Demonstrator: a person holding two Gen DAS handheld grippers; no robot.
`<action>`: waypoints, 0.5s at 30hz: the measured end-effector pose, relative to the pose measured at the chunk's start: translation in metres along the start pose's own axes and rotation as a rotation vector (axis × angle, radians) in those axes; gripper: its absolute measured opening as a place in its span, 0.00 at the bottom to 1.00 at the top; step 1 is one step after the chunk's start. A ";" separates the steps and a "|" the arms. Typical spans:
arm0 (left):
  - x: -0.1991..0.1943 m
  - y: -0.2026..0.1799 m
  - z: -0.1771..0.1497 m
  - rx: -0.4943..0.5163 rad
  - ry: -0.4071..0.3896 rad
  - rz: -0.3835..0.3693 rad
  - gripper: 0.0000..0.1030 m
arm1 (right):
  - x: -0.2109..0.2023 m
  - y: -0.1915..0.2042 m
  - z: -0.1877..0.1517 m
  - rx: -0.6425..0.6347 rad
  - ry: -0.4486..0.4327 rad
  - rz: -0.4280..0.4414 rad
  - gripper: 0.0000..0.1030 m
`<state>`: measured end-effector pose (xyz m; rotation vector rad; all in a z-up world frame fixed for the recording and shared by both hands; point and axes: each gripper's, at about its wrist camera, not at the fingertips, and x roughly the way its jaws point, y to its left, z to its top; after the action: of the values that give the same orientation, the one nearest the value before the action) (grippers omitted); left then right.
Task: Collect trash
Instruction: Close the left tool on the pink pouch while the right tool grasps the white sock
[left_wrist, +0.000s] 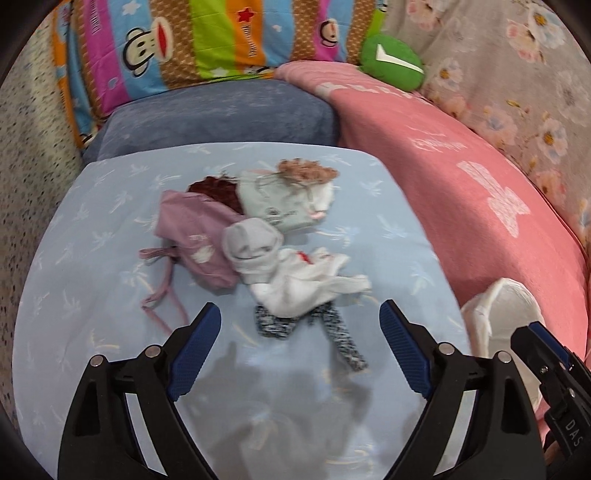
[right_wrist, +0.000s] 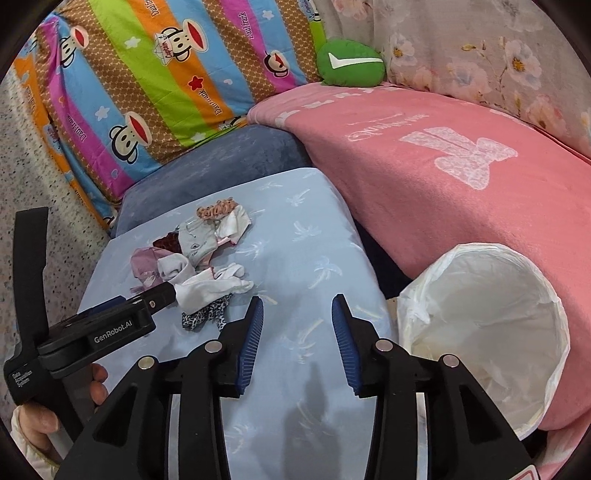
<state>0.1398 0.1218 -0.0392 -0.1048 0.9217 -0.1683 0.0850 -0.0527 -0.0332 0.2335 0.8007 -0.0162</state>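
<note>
A heap of small cloth items lies on a light blue cushion (left_wrist: 110, 221): white socks (left_wrist: 295, 280), a pink pouch (left_wrist: 192, 236), a pale green piece (left_wrist: 273, 203), a black-and-white patterned piece (left_wrist: 280, 325). My left gripper (left_wrist: 299, 317) is open and empty, just short of the white socks. In the right wrist view the heap (right_wrist: 207, 266) lies left of centre and the left gripper (right_wrist: 162, 293) reaches its near edge. My right gripper (right_wrist: 297, 314) is open and empty over bare cushion (right_wrist: 314, 258). A bin with a white liner (right_wrist: 487, 325) stands at the right.
A pink blanket (right_wrist: 424, 177) lies to the right behind the bin. A dark blue cushion (left_wrist: 221, 114), a striped cartoon pillow (right_wrist: 147, 81) and a green toy (right_wrist: 351, 62) are at the back. The bin also shows at the right in the left wrist view (left_wrist: 498, 317).
</note>
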 end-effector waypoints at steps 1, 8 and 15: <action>0.002 0.010 0.001 -0.015 0.003 0.011 0.82 | 0.003 0.006 0.000 -0.006 0.004 0.006 0.41; 0.014 0.055 0.004 -0.082 0.023 0.060 0.82 | 0.030 0.041 0.000 -0.040 0.043 0.053 0.42; 0.028 0.084 0.011 -0.116 0.043 0.081 0.82 | 0.059 0.074 0.005 -0.057 0.080 0.086 0.43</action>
<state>0.1736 0.1996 -0.0683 -0.1715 0.9773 -0.0417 0.1371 0.0222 -0.0572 0.2151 0.8684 0.0973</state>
